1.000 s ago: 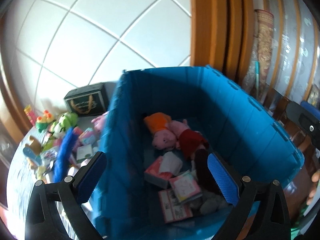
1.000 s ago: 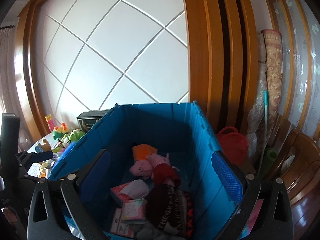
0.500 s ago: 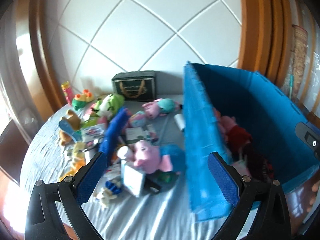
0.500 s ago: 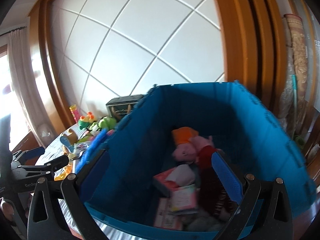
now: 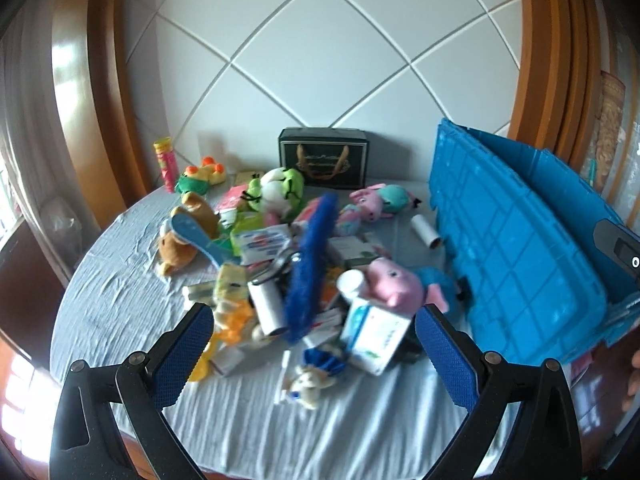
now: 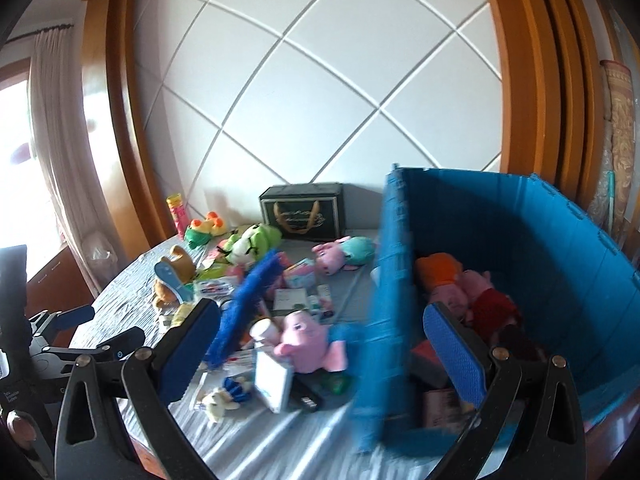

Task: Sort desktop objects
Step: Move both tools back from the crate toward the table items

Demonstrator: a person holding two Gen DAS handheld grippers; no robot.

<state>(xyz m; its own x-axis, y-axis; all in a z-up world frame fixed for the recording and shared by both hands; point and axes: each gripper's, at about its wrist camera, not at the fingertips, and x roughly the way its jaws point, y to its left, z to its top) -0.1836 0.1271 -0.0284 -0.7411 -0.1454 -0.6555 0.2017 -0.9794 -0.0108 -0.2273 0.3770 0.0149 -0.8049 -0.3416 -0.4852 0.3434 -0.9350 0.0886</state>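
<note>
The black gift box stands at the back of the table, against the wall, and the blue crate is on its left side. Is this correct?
Not quite. The black gift box does stand at the back against the wall, but the blue crate is on its right side, as the left wrist view shows.

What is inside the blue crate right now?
In the right wrist view the blue crate holds an orange plush, a pink pig plush in red and boxes near the front. The right gripper and the crate's near wall hide the bottom.

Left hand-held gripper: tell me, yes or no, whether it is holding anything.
No. The left hand-held gripper is open, its blue pads wide apart above the toy pile, with nothing between them.
</note>
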